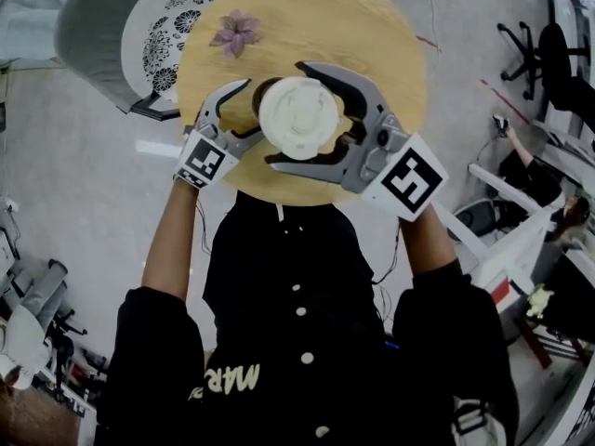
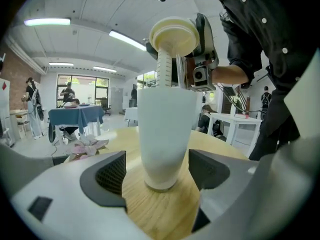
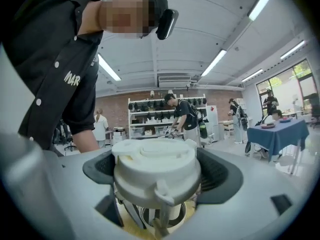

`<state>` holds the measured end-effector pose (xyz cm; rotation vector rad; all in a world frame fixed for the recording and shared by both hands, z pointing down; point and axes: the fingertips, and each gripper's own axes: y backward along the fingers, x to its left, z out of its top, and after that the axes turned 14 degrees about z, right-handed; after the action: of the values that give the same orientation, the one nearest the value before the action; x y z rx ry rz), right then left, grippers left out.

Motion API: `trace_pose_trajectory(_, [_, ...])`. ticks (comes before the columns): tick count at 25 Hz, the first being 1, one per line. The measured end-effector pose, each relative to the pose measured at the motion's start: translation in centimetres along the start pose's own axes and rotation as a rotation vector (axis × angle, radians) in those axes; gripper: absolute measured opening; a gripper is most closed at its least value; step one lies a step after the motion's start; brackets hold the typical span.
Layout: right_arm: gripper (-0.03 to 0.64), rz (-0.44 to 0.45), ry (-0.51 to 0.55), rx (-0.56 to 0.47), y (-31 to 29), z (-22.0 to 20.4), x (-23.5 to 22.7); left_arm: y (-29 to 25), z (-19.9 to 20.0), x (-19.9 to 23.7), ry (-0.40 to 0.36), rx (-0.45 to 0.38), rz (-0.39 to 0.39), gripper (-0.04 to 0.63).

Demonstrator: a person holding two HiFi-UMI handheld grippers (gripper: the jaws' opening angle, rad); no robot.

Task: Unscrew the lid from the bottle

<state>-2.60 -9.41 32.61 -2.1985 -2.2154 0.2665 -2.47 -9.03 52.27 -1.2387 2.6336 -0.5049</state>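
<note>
Clamping the lid (image 1: 298, 116) from both sides with the right hand-held gripper (image 3: 157, 170), up top; straddling the upright bottle (image 2: 165, 129) low down with the left hand-held gripper (image 2: 160, 171), jaws apart, touching neither wall; bottle's long axis running vertical off the table (image 1: 372, 35), flower (image 1: 236, 32) lying beyond

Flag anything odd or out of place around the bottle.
Nothing spilled or broken. One oddity: the lid, clamped in the right hand-held gripper, is raised off the white bottle, while the left hand-held gripper flanks that bottle with jaws apart, leaving it standing unheld on the wooden table.
</note>
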Motion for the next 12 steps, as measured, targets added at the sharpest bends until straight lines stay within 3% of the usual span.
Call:
trace_pose_trajectory(4, [0.476, -0.076, -0.065, -0.074, 2.3, 3.7, 0.7, 3.1, 1.4, 0.0, -0.022, 0.04, 0.0, 0.374])
trace_pose_trajectory(7, [0.476, -0.159, -0.072, -0.1, 4.5, 6.0, 0.8, 5.4, 3.6, 0.2, -0.018, 0.018, 0.012, 0.356])
trace_pose_trajectory(12, [0.476, -0.363, -0.056, -0.121, 9.2, 8.6, 0.3, 9.9, 10.2, 1.2, 0.04, -0.097, 0.115, 0.174])
